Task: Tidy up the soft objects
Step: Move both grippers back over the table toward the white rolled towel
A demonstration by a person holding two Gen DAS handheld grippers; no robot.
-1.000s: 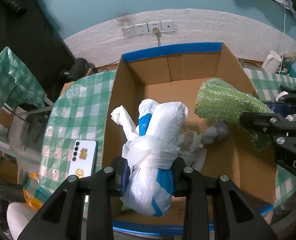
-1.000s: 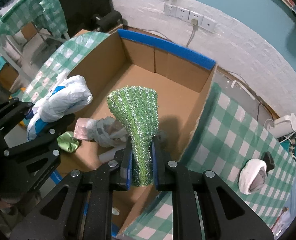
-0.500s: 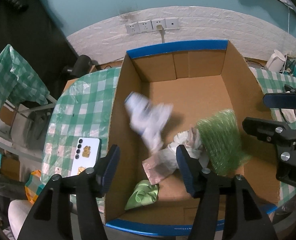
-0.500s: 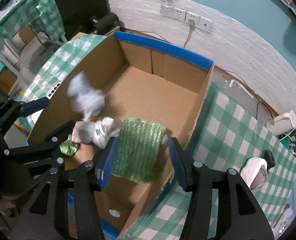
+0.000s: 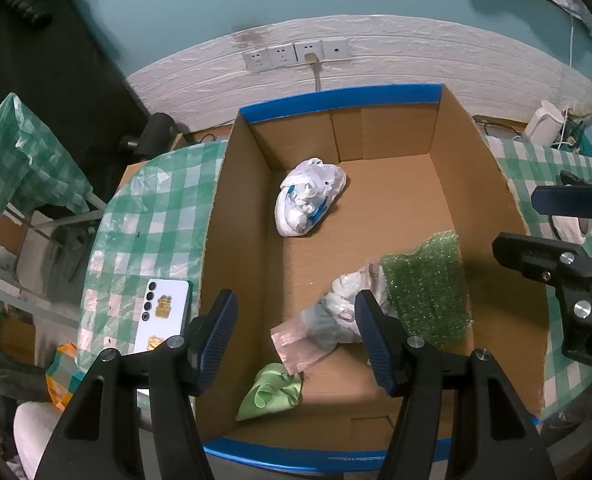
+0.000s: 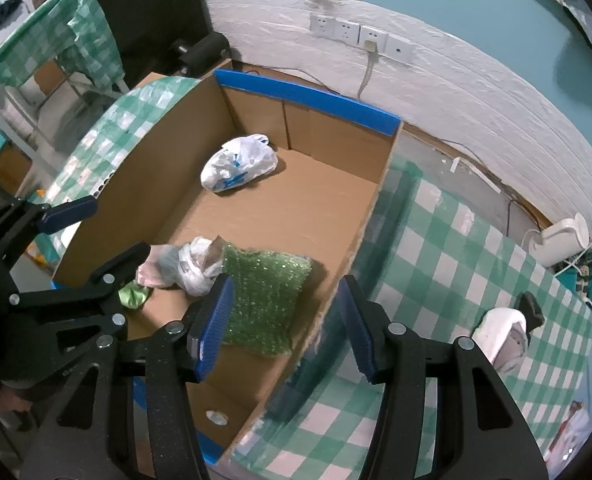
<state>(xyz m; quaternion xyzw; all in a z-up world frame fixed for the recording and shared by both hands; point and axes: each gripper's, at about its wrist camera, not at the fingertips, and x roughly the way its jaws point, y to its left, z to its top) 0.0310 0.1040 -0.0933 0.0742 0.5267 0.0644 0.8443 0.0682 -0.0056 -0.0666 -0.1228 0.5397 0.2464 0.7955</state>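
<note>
An open cardboard box (image 5: 236,216) (image 6: 375,208) with blue-taped rims stands on a green checked table. A white and blue plastic bag bundle (image 5: 307,202) (image 6: 238,170) lies on the box floor near its far wall. A sparkly green cloth (image 5: 425,288) (image 6: 266,304) rests by the right wall, beside a crumpled clear bag wad (image 5: 335,316) (image 6: 194,266) and a small lime cloth (image 5: 272,390) (image 6: 134,294). My left gripper (image 5: 296,340) (image 6: 108,232) hangs open above the box's near end, nothing between its pads. My right gripper (image 6: 284,324) (image 5: 543,220) hangs open over the right wall.
A white phone (image 5: 162,316) lies on the table left of the box. A rolled white and grey cloth (image 6: 503,338) sits on the table to the right, a white kettle (image 6: 559,240) (image 5: 543,124) behind it. Wall sockets (image 5: 296,54) are behind the box.
Both grippers opened. The plastic bag bundle fell from the left gripper to the far floor of the box. The green cloth dropped from the right gripper beside the right wall.
</note>
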